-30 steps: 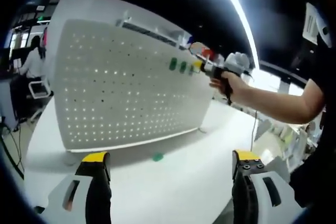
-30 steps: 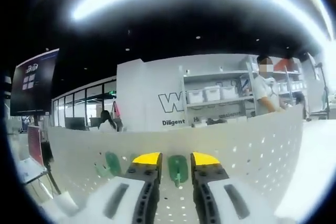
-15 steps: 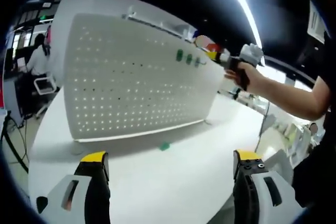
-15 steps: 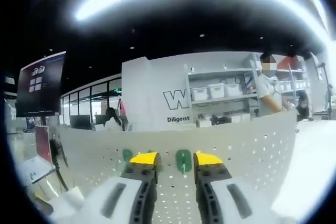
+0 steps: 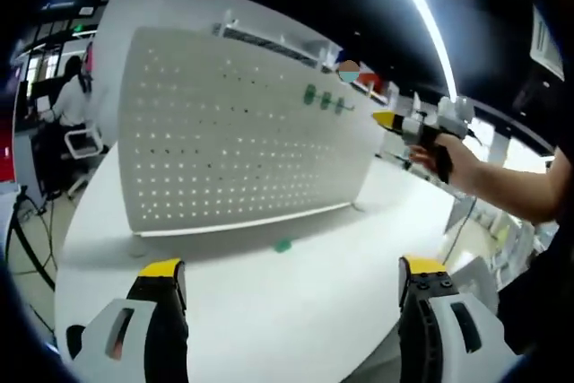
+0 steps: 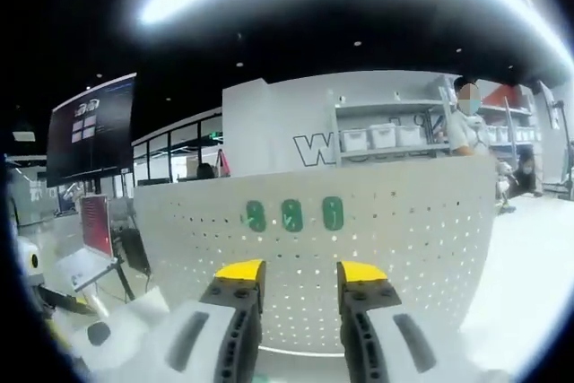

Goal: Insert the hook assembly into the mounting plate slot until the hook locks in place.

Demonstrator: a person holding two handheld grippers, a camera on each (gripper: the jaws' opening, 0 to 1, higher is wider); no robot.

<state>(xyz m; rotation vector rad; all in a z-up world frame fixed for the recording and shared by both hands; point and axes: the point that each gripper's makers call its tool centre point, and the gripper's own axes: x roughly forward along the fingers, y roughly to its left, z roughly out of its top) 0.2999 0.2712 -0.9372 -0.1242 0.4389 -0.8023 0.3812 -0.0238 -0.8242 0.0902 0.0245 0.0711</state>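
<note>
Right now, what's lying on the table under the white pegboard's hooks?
One small green piece lies on the white table before the white perforated pegboard, below three green hooks. Whatever is behind the pegboard is hidden.

The left gripper (image 5: 291,280) was held low with its jaws spread wide — nothing between them. The right gripper (image 6: 297,272) had its jaws parted and empty; in the left gripper view a hand (image 5: 446,161) held it raised.

Both views face the pegboard (image 5: 233,132) (image 6: 359,248) — left view lower, oblique.
</note>
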